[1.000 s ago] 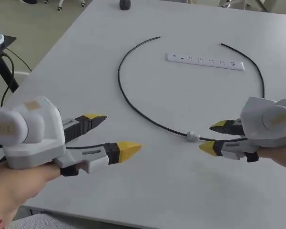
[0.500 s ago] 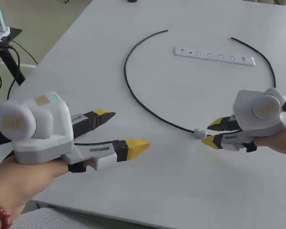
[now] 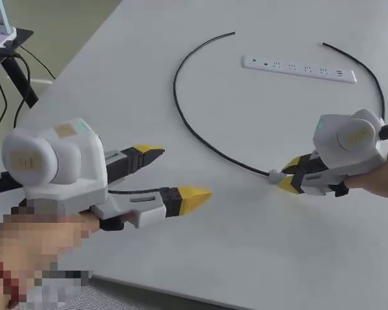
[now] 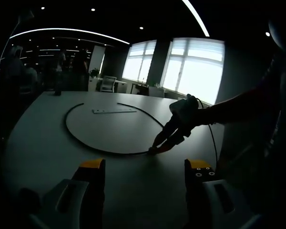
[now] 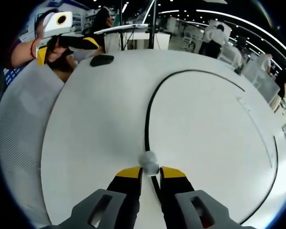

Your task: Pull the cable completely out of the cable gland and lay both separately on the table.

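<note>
Your right gripper (image 3: 288, 174) is down at the table (image 3: 246, 258) with its jaws drawn narrow, one on either side of the cable (image 3: 181, 116). In the right gripper view the cable gland (image 5: 149, 163), a small pale lump threaded on the black line, sits right at the yellow tips. You cannot tell whether the jaws pinch it, pinch the cable behind it, or merely straddle both. Your left gripper (image 3: 174, 173) hangs over the near-left part of the table, jaws wide and nothing between them. The relation that matters is this: the gland lies straight off the nose of the right gripper. The cable's long axis there runs in line with those jaws, passing back between them one way and leading off from the tips the other way, then bending into a wide arc across the table. The right gripper is by far the nearer. The left is well apart from the gland, which lies ahead of it and to its right across bare table. I judge the pull needs one tool on the gland and one on the cable, drawn apart along that line, so the left must come across to the free run beyond the gland. The power strip (image 3: 301, 69) lies inside the arc, apart from the cable. No brand or writing can be read; the left gripper's housing bears a tan patch and a faint mark, too small to make out.
</note>
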### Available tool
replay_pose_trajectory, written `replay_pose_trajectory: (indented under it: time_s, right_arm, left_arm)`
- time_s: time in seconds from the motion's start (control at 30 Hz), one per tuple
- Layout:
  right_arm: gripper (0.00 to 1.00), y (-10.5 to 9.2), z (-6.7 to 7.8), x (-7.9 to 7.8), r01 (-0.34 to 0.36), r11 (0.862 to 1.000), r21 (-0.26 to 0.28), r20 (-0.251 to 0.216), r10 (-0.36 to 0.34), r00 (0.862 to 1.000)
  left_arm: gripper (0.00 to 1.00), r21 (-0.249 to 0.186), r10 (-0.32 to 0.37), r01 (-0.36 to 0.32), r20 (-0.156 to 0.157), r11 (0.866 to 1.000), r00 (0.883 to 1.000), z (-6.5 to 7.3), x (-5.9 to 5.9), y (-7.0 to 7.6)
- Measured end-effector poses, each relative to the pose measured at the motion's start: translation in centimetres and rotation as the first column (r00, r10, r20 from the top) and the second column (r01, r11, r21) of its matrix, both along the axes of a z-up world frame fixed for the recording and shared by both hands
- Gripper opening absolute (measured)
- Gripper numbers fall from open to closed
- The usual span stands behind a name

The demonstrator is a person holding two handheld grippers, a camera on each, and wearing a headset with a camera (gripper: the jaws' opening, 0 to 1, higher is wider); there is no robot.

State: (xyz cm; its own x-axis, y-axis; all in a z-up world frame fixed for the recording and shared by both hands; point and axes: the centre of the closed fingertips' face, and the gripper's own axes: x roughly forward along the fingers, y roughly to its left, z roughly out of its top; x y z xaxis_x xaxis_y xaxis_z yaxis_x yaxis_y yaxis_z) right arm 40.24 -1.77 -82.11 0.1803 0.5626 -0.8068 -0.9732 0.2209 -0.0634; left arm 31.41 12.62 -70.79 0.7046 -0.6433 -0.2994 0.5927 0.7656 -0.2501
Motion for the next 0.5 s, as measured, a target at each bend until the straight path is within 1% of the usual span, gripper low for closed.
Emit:
replay_pose_trajectory:
  time_s: [0.1,0.3,0.5]
  right_arm:
    - [0.10,-0.12,-0.07,0.03,-0.002,1.000,-0.001,-0.006,0.002,1.000]
    - [0.09,-0.29,-0.53,0.04,-0.017,1.000,-0.020,-0.012,0.016,1.000]
    - [0.10,0.10,-0.43,-0.07,-0.024,1.000,-0.009,-0.021,0.024,0.999]
  left_arm:
    - [0.69,0.001,0.000,0.000,0.000,1.000,1.000,-0.04,0.07,-0.04]
    - [0.68,0.004,-0.006,0.006,-0.001,1.000,1.000,-0.14,0.18,-0.15]
    - [0.67,0.009,-0.007,0.007,0.000,1.000,1.000,-0.15,0.21,-0.06]
